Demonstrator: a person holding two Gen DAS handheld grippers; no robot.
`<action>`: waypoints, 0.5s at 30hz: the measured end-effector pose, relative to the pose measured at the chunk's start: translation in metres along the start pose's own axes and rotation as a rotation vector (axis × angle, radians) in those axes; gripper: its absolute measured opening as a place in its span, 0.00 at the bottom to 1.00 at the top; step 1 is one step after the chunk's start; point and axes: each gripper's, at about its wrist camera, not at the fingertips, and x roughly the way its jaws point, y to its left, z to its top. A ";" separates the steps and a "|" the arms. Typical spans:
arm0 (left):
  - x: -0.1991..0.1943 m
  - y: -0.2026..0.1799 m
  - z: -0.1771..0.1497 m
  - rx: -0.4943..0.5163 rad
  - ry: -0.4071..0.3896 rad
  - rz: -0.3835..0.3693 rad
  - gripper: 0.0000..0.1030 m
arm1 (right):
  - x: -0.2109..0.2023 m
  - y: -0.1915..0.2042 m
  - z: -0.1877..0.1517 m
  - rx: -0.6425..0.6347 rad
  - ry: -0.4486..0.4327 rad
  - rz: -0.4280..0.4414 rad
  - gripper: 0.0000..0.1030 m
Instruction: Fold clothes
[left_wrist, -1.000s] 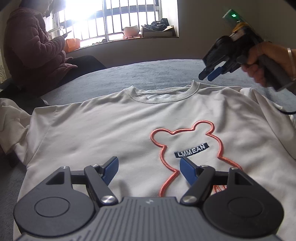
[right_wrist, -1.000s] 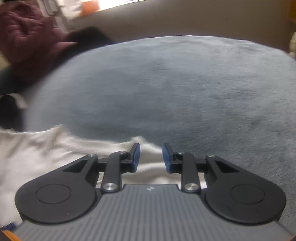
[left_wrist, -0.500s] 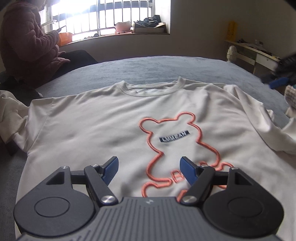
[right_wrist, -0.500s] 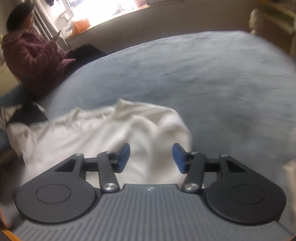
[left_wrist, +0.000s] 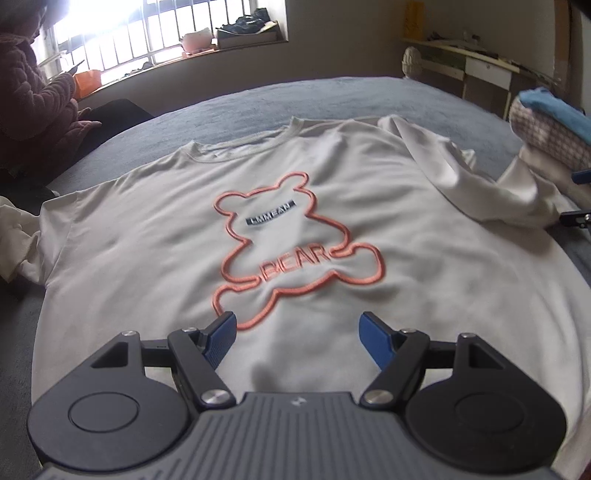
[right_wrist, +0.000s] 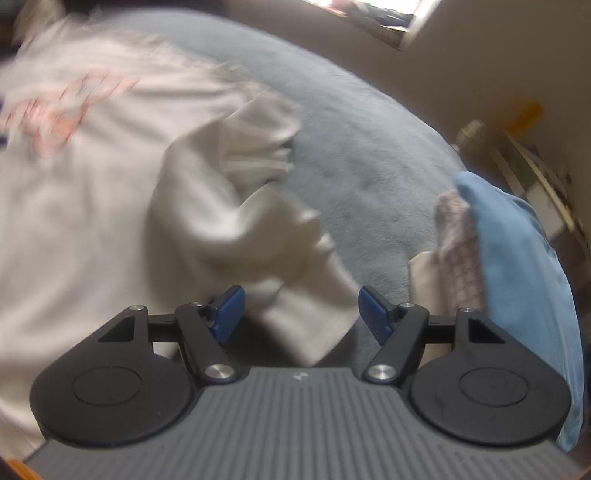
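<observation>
White sweatshirt (left_wrist: 155, 236) spread flat on grey bed (left_wrist: 332, 96) (window (left_wrist: 147, 33) behind). Left gripper (left_wrist: 297, 332) wide, empty. Right gripper (right_wrist: 297, 308) just opening, sleeve (right_wrist: 236, 206) loose between jaws.

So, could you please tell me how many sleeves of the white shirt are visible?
2: one sleeve lies crumpled beside the folded pile; the other is bunched at the shirt's opposite edge, partly cut off.
</observation>
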 end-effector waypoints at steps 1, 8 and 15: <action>-0.001 -0.002 -0.002 0.004 0.008 0.000 0.72 | 0.004 0.007 -0.003 -0.034 0.006 -0.017 0.66; -0.002 -0.006 -0.010 0.001 0.051 0.005 0.72 | 0.025 0.003 -0.007 0.094 0.015 -0.036 0.30; -0.003 0.001 -0.013 -0.051 0.056 -0.007 0.72 | 0.011 -0.030 0.009 0.253 0.006 -0.107 0.05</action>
